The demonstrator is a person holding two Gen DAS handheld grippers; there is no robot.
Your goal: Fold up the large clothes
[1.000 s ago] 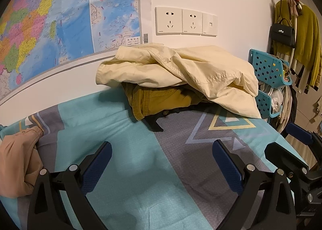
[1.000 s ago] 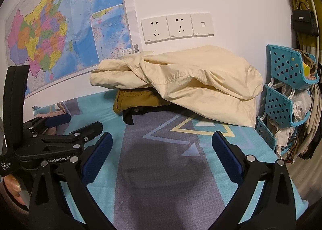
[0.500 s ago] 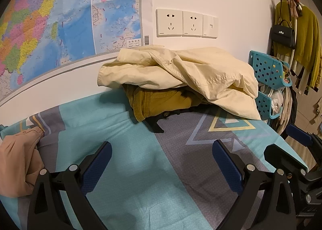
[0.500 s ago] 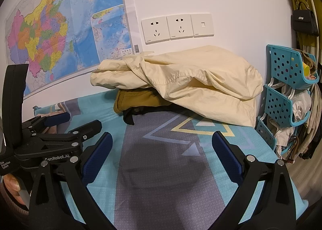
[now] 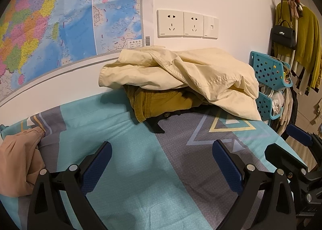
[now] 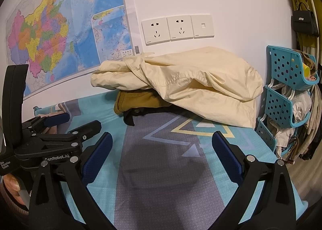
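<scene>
Fingers of the left gripper and right gripper spread wide, holding nothing, above the patterned bed sheet. Straight ahead against the wall lies the clothes pile: a soft, creased cream jacket, long axis left-right, over mustard trousers; the two grippers look about equally near.

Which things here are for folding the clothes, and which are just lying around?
For the job:
cream jacket
mustard garment under it
black garment at the bottom
peach garment
bed sheet to fold on
left hand-held gripper, right hand-held gripper, both open and empty

Just lying about:
wall map
wall sockets
blue baskets
black handbag
</scene>
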